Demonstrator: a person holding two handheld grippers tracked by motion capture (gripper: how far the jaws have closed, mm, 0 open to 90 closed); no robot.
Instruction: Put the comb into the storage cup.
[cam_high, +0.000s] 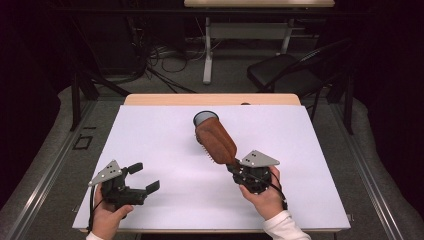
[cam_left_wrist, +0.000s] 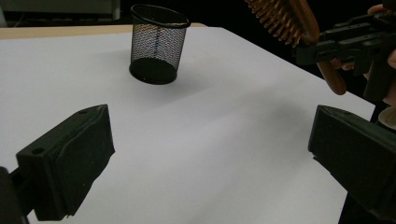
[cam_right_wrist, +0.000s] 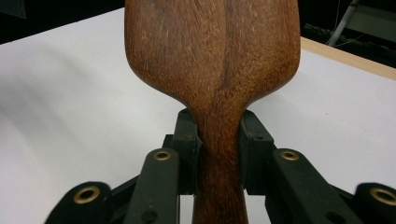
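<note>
A person seated at a white table (cam_high: 165, 200) holds a two-jaw gripper in each hand. The right gripper (cam_high: 235, 167), gripped by the right hand (cam_high: 265, 197) near the table's front edge, has its jaws clamped on the neck of a wooden hairbrush (cam_high: 216, 140), just where the handle widens into the head; in the right gripper view the two black pads press against either side of the brown handle (cam_right_wrist: 219, 154). The brush is lifted off the table and slants up and away from the person, its smooth wooden back facing upward and its bristles (cam_high: 207, 155) pointing down toward the tabletop. The head of the brush reaches toward a black wire-mesh cup (cam_high: 204, 118) that stands upright at the far middle of the table, and from above it overlaps the cup's near rim; whether the two touch cannot be told. The left gripper (cam_high: 142, 179), held in the left hand (cam_high: 107, 217) at the table's front left, hovers with its jaws wide apart and nothing between them, well apart from both the brush and the cup.
</note>
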